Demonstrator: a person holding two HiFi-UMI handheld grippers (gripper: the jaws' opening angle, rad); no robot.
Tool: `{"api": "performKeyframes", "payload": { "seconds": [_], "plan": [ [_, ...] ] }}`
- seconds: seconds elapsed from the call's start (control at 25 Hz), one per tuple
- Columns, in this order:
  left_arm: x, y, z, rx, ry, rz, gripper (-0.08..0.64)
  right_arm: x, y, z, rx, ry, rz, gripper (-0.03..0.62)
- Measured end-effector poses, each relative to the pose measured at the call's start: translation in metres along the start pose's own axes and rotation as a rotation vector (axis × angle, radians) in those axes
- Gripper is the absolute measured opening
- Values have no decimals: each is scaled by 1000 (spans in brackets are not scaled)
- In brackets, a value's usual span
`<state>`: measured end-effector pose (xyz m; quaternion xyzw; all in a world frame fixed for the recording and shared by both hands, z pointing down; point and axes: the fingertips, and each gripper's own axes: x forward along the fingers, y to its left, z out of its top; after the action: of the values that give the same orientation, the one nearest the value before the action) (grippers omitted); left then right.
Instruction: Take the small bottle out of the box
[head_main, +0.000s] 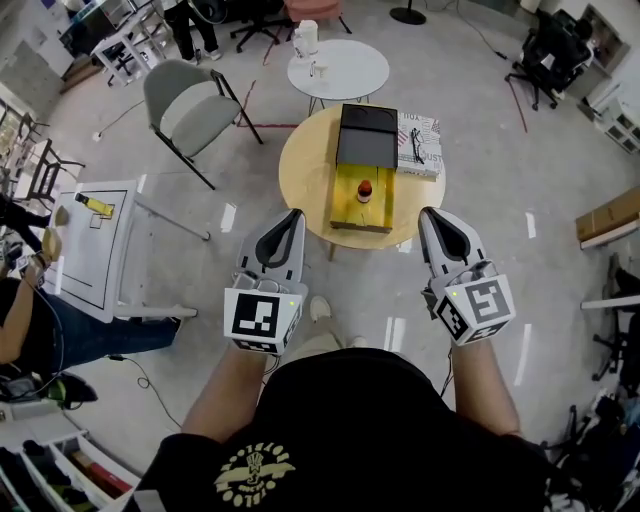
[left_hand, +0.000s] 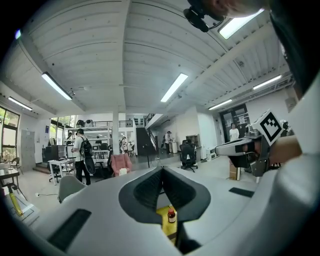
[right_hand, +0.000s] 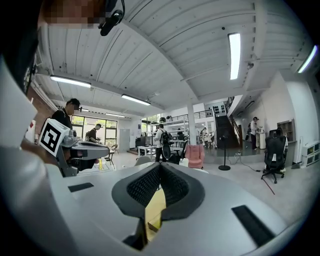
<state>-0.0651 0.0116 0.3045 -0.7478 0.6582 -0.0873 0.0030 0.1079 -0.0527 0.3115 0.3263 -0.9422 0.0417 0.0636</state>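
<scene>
On a round wooden table ahead of me lies an open yellow box with its black lid folded back. A small bottle with a red cap stands upright inside it. My left gripper and right gripper hover short of the table's near edge, either side of the box, both shut and empty. In the left gripper view the bottle and box show below the closed left gripper. Below the closed right gripper, the right gripper view shows only the box.
A patterned white book with glasses on it lies beside the lid. Behind stand a white round table and a grey chair. A white side table and a seated person are at the left, a cardboard box at the right.
</scene>
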Motion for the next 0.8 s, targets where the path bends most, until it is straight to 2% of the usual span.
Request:
{"api": "performKeyframes", "payload": {
  "seconds": [0.44, 0.6, 0.8],
  "plan": [
    [50, 20, -3, 5, 16, -74, 15, 35, -23, 8, 3, 3, -71, 15],
    [70, 36, 12, -60, -20, -88, 15, 52, -30, 9, -13, 2, -70, 15],
    [89, 61, 26, -44, -66, -81, 15, 72, -35, 12, -14, 6, -95, 15]
  ]
}}
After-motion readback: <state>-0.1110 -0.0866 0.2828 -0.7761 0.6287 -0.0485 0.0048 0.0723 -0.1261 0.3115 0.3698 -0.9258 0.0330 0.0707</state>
